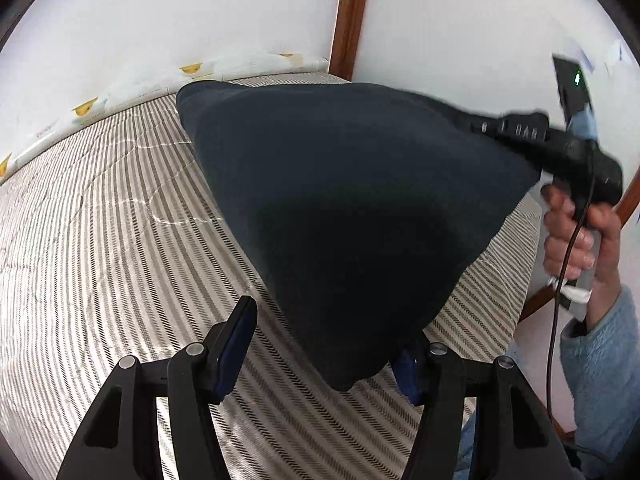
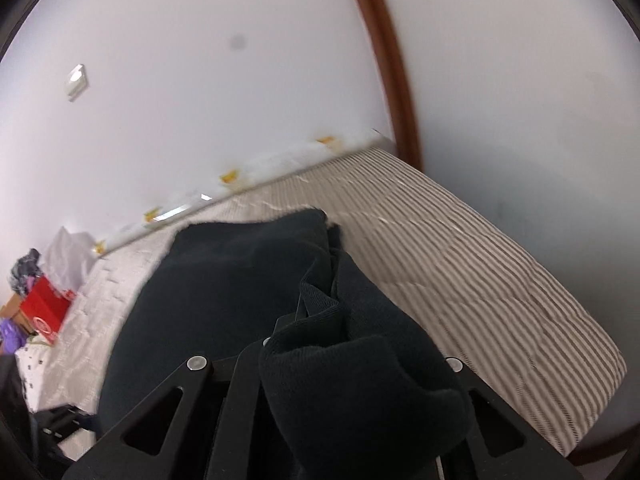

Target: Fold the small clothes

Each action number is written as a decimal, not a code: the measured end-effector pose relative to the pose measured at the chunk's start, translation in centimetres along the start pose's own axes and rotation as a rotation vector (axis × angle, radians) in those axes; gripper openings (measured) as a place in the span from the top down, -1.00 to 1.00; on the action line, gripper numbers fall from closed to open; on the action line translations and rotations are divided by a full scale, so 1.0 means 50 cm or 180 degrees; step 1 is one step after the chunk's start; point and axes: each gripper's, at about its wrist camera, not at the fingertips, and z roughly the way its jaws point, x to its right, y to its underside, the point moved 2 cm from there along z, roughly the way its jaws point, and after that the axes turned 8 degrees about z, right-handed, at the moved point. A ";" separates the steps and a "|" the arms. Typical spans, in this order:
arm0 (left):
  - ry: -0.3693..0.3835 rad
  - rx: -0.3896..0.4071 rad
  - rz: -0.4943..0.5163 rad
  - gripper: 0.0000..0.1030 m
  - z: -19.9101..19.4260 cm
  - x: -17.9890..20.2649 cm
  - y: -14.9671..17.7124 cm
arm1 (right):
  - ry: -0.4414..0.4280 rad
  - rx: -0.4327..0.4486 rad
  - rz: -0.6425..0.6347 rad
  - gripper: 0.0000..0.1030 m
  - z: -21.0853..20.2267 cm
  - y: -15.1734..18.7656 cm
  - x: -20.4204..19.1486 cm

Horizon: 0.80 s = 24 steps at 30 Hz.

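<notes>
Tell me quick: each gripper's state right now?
Left gripper: open, dark garment draped at its right finger.
Right gripper: shut on the dark garment.

2 close wrist views, shared bed (image 1: 100, 208)

No text, label or number can be read; the red box (image 2: 42, 312) shows only a blurred white mark.
</notes>
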 end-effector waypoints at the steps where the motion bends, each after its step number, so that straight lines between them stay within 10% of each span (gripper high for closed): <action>1: -0.0001 -0.0001 -0.0020 -0.15 0.000 0.002 0.001 | -0.0015 -0.0061 0.0042 0.80 0.011 0.008 0.013; 18: -0.0018 0.0046 -0.0151 0.28 -0.016 0.002 0.012 | 0.0209 -0.0466 0.0065 -0.32 -0.031 0.057 0.054; 24: -0.0038 0.0127 -0.0261 0.55 -0.029 -0.010 0.012 | 0.0157 -0.0572 0.0339 -0.17 0.015 0.072 0.063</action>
